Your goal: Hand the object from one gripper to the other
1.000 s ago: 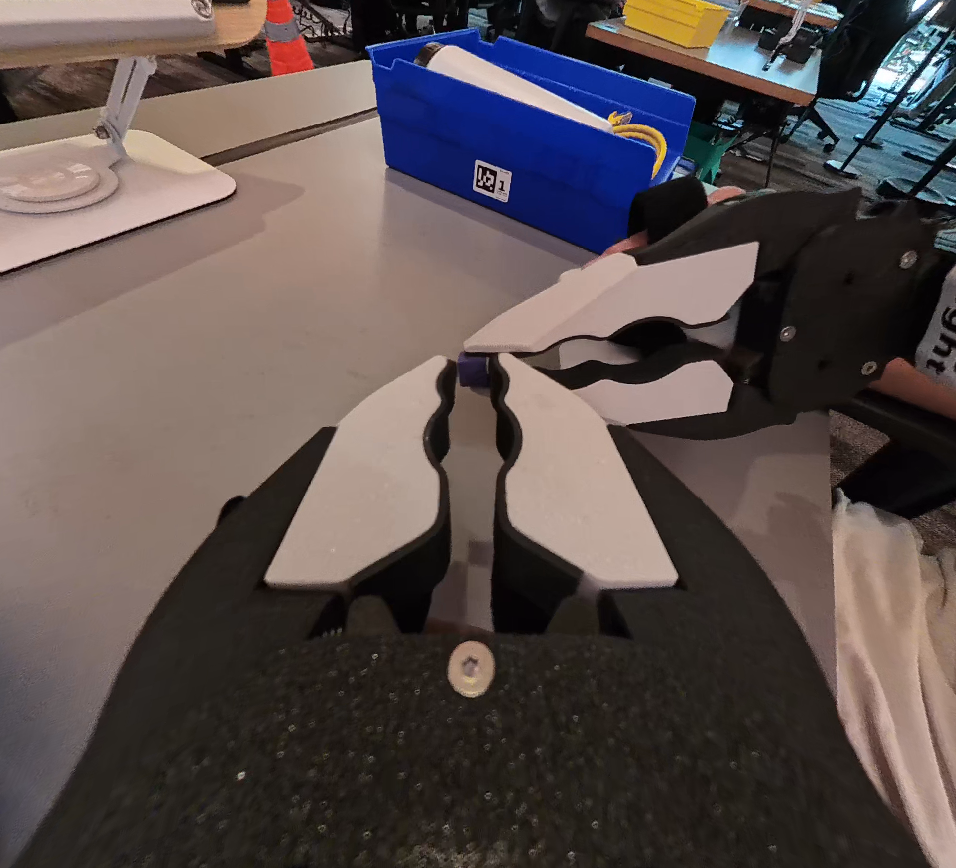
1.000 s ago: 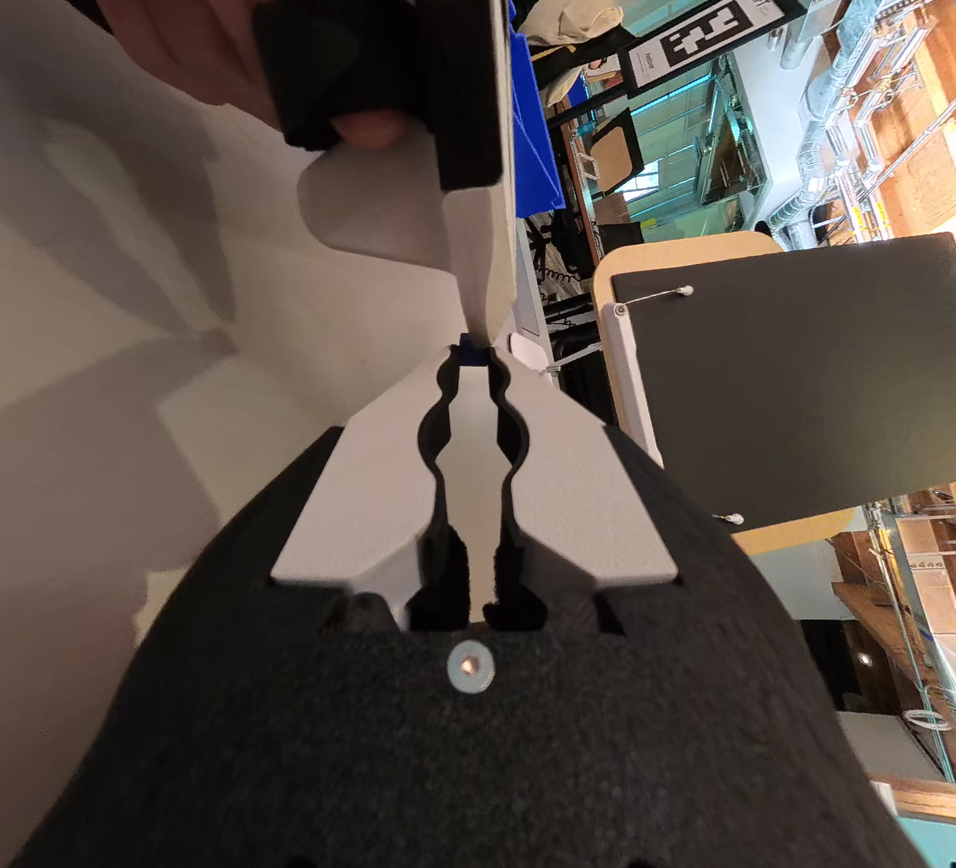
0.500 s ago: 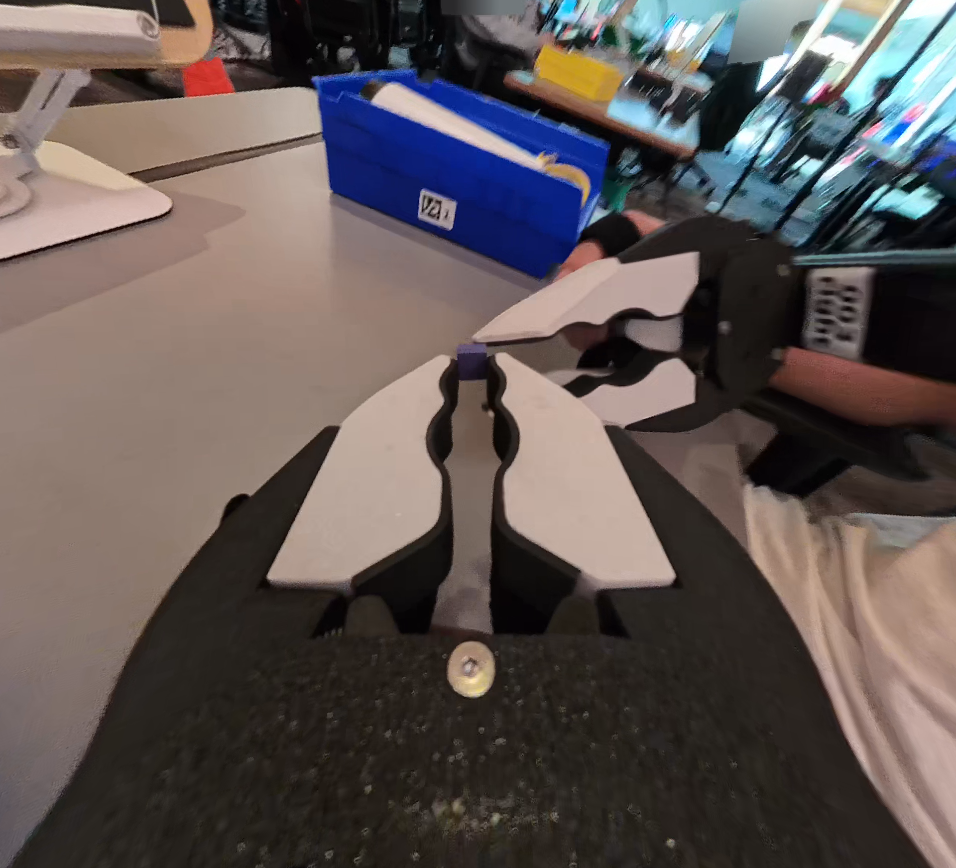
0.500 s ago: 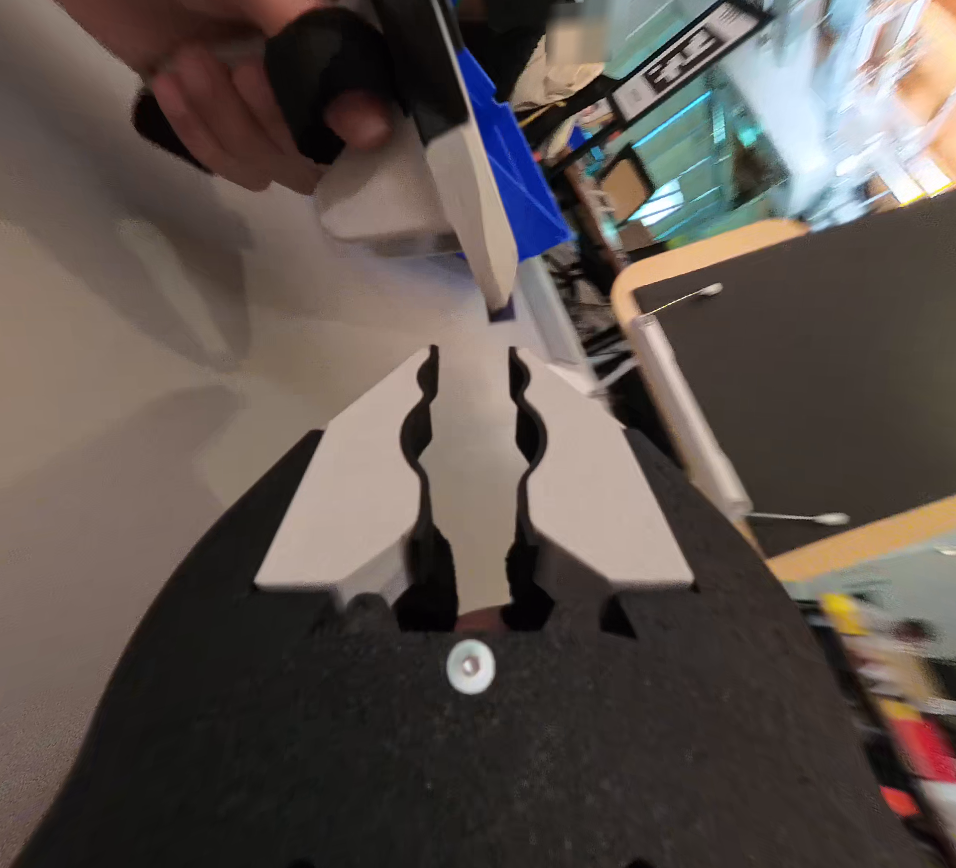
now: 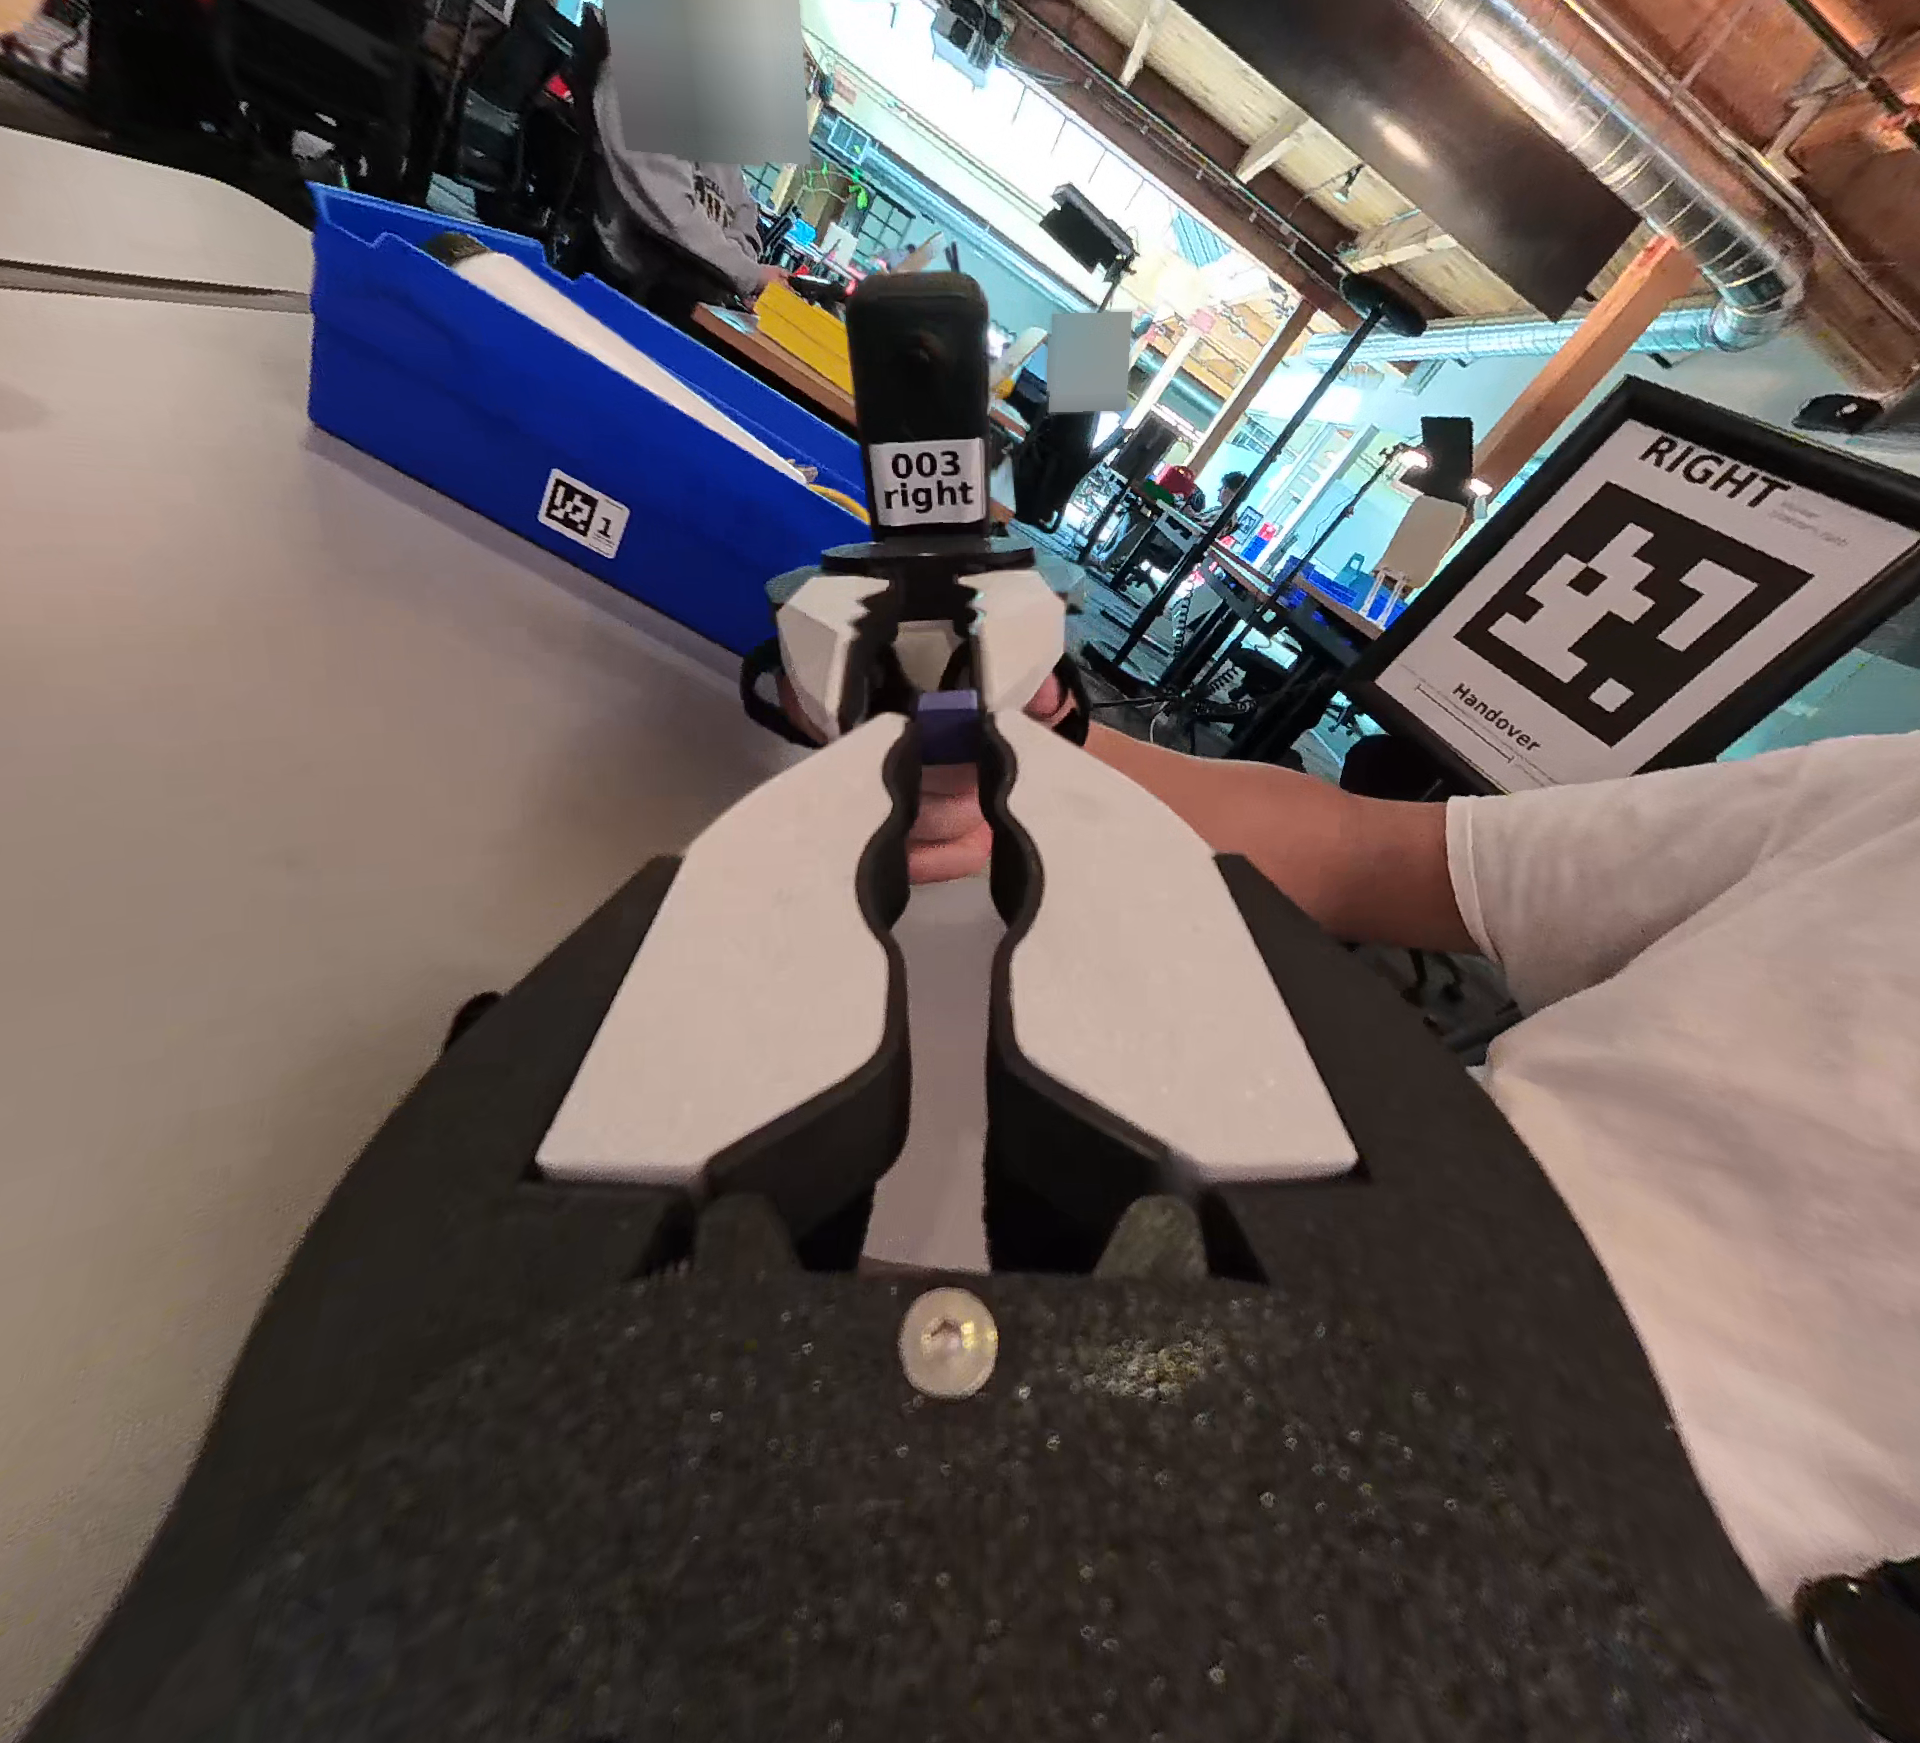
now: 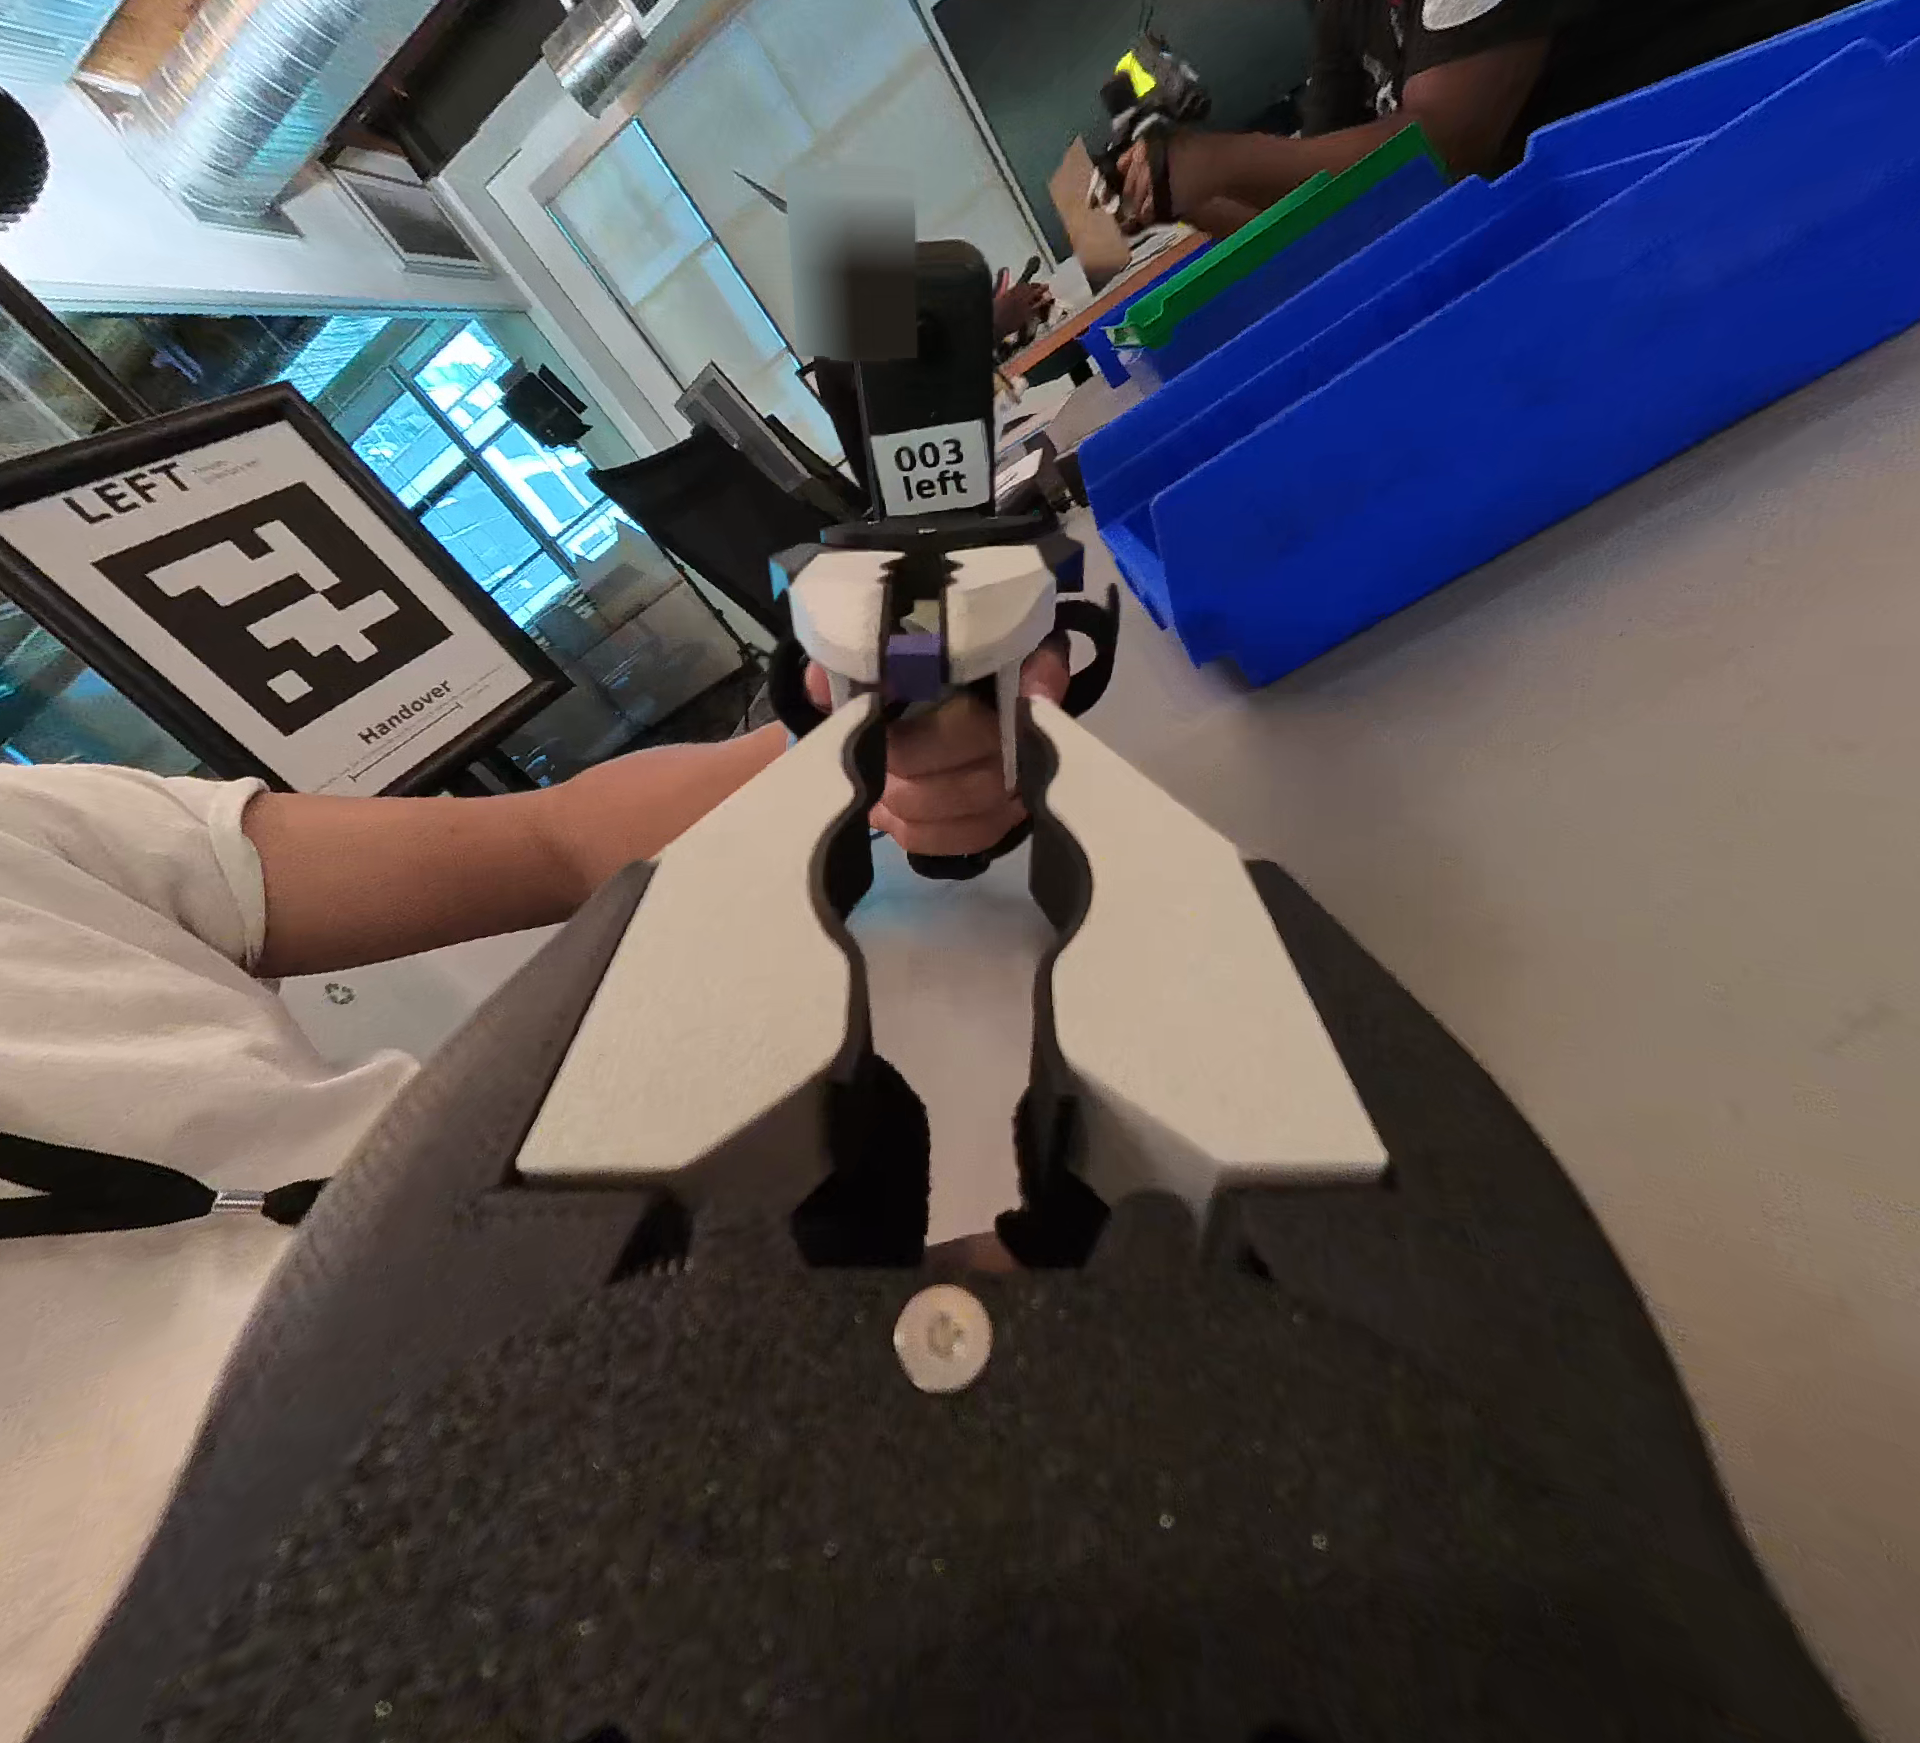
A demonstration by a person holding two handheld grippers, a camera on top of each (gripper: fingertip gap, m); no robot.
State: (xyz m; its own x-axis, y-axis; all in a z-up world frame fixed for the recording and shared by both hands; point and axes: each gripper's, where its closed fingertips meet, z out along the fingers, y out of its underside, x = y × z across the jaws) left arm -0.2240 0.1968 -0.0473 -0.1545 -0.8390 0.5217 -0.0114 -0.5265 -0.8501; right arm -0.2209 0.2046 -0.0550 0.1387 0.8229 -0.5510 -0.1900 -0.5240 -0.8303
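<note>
A small purple block (image 5: 945, 719) is pinched between the tips of my left gripper (image 5: 948, 743), which is shut on it above the grey table (image 5: 260, 758). My right gripper (image 5: 920, 659) faces it head-on just beyond the block. In the right wrist view my right gripper (image 6: 951, 719) is open and empty, its fingers spread. Straight ahead of it the left gripper (image 6: 914, 644) holds the purple block (image 6: 912, 665). A small gap separates the block from the right fingertips.
A blue bin (image 5: 499, 405) holding a white roll (image 5: 582, 322) stands on the table to the left of the grippers; it also shows in the right wrist view (image 6: 1507, 405). Framed marker signs (image 5: 1631, 592) (image 6: 270, 592) stand off the table edge. A person's arms and white shirt (image 5: 1714, 1122) are close by. Left and right tips are no more than a few centimetres apart.
My right gripper opened, let go of the block and drew back. Both grippers turned from crossing at an angle to facing each other head-on. The left gripper kept the block.
</note>
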